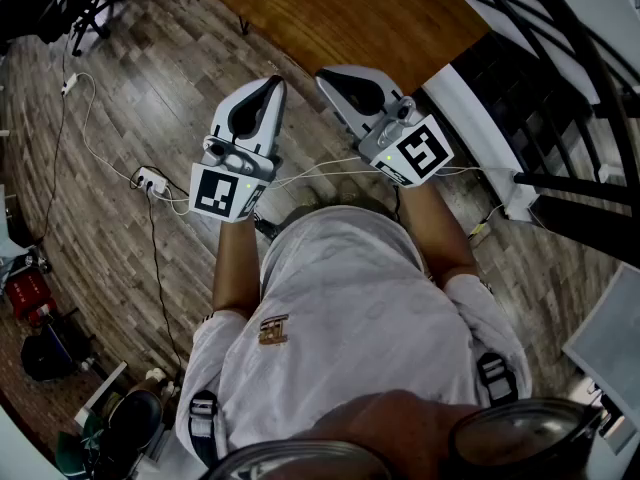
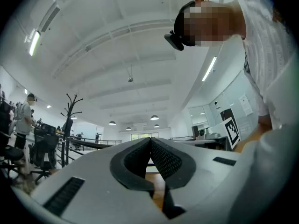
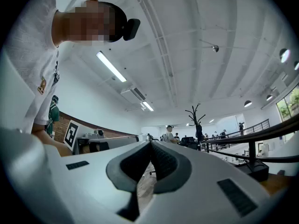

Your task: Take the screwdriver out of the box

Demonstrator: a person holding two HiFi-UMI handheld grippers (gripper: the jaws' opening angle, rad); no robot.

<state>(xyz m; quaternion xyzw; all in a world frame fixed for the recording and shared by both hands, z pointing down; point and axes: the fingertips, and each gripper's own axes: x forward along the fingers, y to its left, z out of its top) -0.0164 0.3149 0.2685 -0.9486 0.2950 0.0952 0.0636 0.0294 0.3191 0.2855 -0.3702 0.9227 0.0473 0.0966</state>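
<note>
My left gripper [image 1: 271, 87] and right gripper [image 1: 329, 78] hold their jaws pressed together, empty. No box or screwdriver shows. I'd find the box first, then spread one pair.

White left claw [image 1: 274, 81] and right claw [image 1: 323, 74], black pads [image 2: 166, 160]; grey-brown plank floor [image 1: 150, 98].

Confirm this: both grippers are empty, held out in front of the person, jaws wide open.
Wrong on the jaws. Both are empty and held out in front, but shut: the left gripper and right gripper each show jaw tips touching in their own views.
</note>
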